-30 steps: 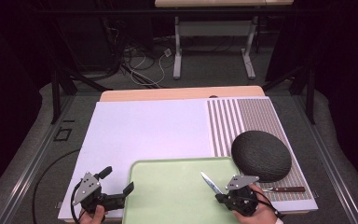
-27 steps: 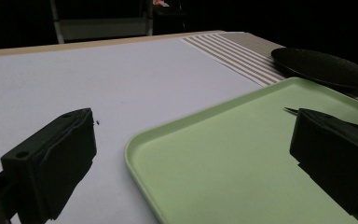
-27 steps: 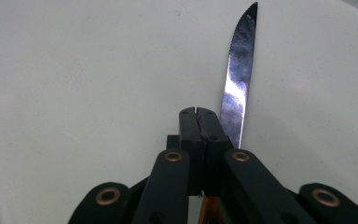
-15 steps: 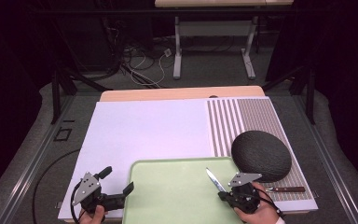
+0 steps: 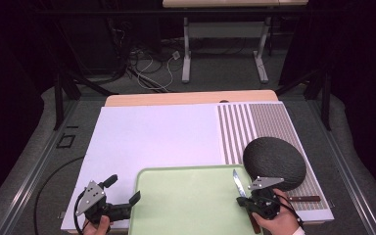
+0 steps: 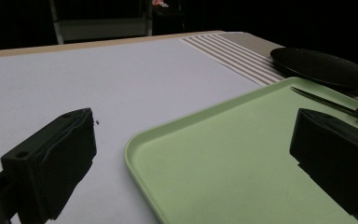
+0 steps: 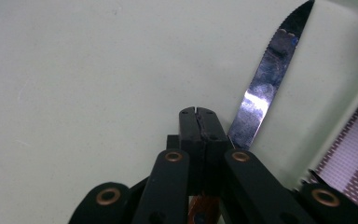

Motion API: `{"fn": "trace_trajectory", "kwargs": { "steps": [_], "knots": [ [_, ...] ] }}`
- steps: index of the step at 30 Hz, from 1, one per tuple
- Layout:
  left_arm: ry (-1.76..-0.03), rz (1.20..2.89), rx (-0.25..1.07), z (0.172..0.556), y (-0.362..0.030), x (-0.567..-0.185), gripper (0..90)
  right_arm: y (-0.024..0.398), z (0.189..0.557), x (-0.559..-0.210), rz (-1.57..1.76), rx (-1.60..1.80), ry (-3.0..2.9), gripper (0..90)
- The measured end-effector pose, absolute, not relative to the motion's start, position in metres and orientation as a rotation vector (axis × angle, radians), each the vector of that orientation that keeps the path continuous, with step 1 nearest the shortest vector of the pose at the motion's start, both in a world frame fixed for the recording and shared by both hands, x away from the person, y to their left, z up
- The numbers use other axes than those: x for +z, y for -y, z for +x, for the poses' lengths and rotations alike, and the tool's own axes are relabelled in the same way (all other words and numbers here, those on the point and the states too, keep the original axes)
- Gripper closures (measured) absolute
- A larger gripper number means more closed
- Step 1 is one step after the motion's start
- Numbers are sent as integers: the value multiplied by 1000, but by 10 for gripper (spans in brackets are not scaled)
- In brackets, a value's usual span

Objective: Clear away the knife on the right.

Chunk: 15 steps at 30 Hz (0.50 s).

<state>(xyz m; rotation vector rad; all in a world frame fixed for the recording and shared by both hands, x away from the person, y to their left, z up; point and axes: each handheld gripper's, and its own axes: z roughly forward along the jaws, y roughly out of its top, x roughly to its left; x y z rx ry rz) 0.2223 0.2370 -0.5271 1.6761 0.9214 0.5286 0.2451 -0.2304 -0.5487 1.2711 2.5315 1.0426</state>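
One pale green rectangular plastic tray (image 5: 191,200) is counted at the 6 o'clock edge of the white table mat (image 5: 152,137), and one serrated steel knife with a brown wooden handle (image 5: 237,182) is held over the tray's 3 o'clock rim. One dark grey round textured dish (image 5: 274,161) is seen at 2 o'clock from the tray, just beside it, and one second brown-handled utensil (image 5: 303,199) is laid below that dish on the striped brown placemat (image 5: 254,127).

Two grippers are counted. The right gripper (image 7: 199,114) is kept low over the tray's 3 o'clock side with its jaws pressed together; the knife is gripped at the handle, and the blade is pointed toward 11 o'clock. The left gripper (image 6: 191,163) is held level at the tray's 9 o'clock edge with its jaws spread wide, one over the mat and one over the tray, nothing being held between them.
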Motion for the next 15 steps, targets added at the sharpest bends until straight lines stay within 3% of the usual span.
{"fn": "trace_trajectory", "kwargs": {
  "steps": [15],
  "knots": [
    [-921, 1676, 530, 222, -237, -527, 4, 240, 245, -548, 1316, 1031, -2514, 900]
  ]
}}
